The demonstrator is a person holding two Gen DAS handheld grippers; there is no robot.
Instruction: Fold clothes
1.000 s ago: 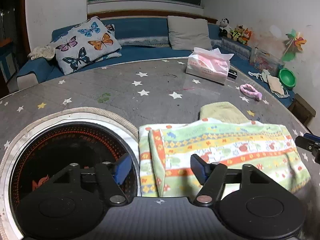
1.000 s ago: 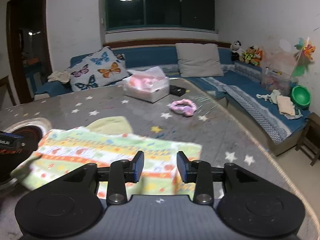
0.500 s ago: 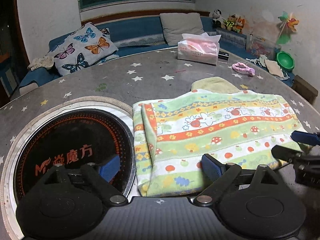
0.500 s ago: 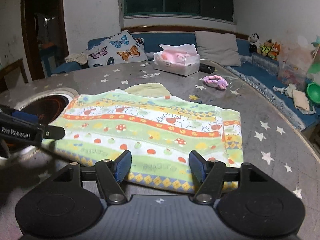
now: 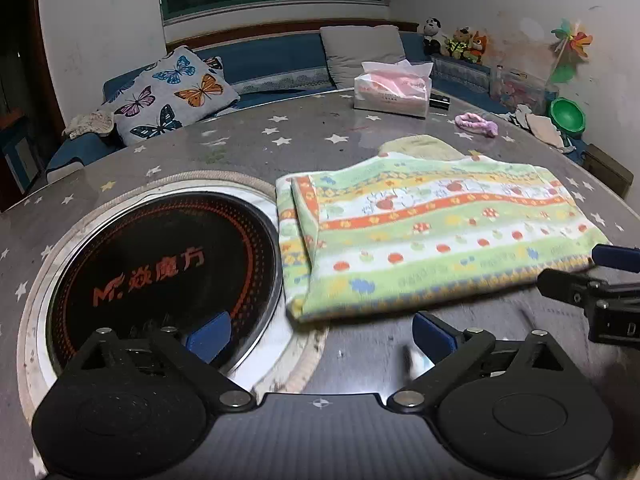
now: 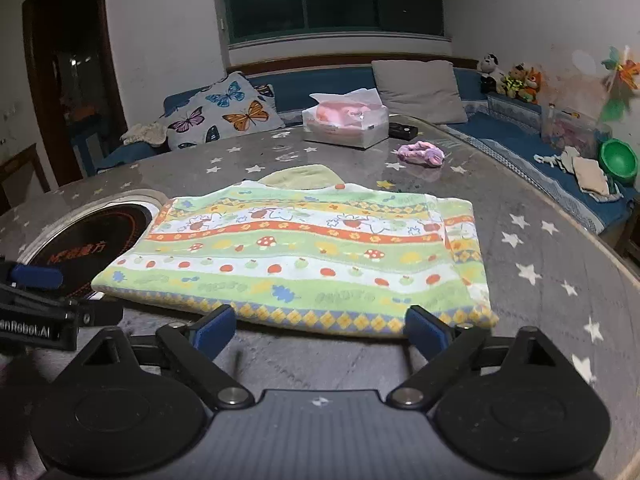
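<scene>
A folded cloth [image 5: 436,236] [image 6: 304,256] with green, orange and white stripes and mushroom prints lies flat on the round grey star-patterned table [image 5: 304,140]. A pale yellow piece [image 6: 300,176] pokes out from under its far edge. My left gripper [image 5: 320,336] hovers just in front of the cloth's near left corner; its jaws are opening wide with nothing between them. My right gripper [image 6: 318,330] sits in front of the cloth's near edge, its jaws also opening, empty. Each gripper shows at the edge of the other's view.
A round black induction hob [image 5: 160,264] is set into the table left of the cloth. A tissue box [image 5: 394,88], a small dark object [image 6: 404,132] and a pink hair band [image 5: 476,124] lie at the far side. A blue sofa with cushions [image 6: 224,112] runs behind.
Both grippers have drawn back toward me off the cloth and spread their jaws wide. The cloth, earlier under the fingers, now lies flat and free beyond them.
</scene>
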